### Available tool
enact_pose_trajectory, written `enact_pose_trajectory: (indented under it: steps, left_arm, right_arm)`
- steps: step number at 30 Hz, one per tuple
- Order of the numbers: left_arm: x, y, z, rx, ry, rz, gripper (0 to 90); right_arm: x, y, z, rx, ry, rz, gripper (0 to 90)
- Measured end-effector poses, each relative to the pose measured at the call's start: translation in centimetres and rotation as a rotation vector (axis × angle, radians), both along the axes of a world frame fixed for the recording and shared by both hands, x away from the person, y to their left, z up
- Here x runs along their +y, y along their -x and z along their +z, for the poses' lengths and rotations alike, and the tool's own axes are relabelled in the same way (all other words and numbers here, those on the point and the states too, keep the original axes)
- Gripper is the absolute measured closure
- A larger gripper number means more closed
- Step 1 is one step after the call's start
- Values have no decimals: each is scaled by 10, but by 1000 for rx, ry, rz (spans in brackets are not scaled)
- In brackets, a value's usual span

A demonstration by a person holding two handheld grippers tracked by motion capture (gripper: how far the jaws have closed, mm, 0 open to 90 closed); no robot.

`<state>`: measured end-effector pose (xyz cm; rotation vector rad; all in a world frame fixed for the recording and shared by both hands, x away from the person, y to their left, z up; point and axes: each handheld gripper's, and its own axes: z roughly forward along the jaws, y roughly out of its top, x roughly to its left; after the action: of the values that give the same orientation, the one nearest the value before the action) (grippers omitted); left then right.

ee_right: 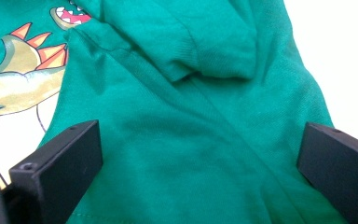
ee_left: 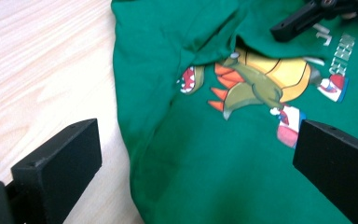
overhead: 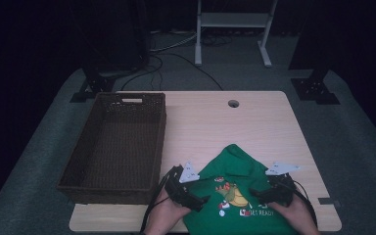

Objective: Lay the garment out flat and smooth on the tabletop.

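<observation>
A green shirt (overhead: 237, 169) with a cartoon dinosaur print (overhead: 231, 192) lies rumpled at the lower centre of the high view, on the near edge of a pale wooden counter (overhead: 254, 122). A person's two hands come in from the bottom of the frame, each holding a black gripper. The left gripper (overhead: 196, 201) sits at the shirt's left edge, its fingers (ee_left: 58, 163) released and spread wide; in the left gripper view one finger hangs over the bare wood at lower left and the other over the green cloth at lower right, with the shirt's edge running between them. The right gripper (overhead: 258, 194) rests over the right half of the shirt, beside white lettering (overhead: 259, 213) printed near the hem. Its fingers (ee_right: 56, 163) are likewise released, and the right gripper view shows them spread above a fold of cloth, a ribbed cuff or collar bunched at the upper centre of the frame. Neither gripper is grasping the cloth. A dark wicker basket (overhead: 81, 166) stands on the left side of the counter, just beside the left gripper. A round cable hole (overhead: 233, 104) marks the counter's far edge.
</observation>
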<state>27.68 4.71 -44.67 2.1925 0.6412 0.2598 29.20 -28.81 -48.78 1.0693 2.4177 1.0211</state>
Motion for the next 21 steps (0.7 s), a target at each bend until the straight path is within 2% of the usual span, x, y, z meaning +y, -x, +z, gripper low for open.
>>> enact_pose_trajectory:
  steps: [10, 21]
  left_arm:
    - [-4, -6, 9, -19, 20, -19, 1]
    - [-11, -10, 17, -32, 17, -39, 1]
  right_arm:
    - [0, 0, 0, 0, 0, 0, 0]
    - [0, 0, 0, 0, 0, 0, 0]
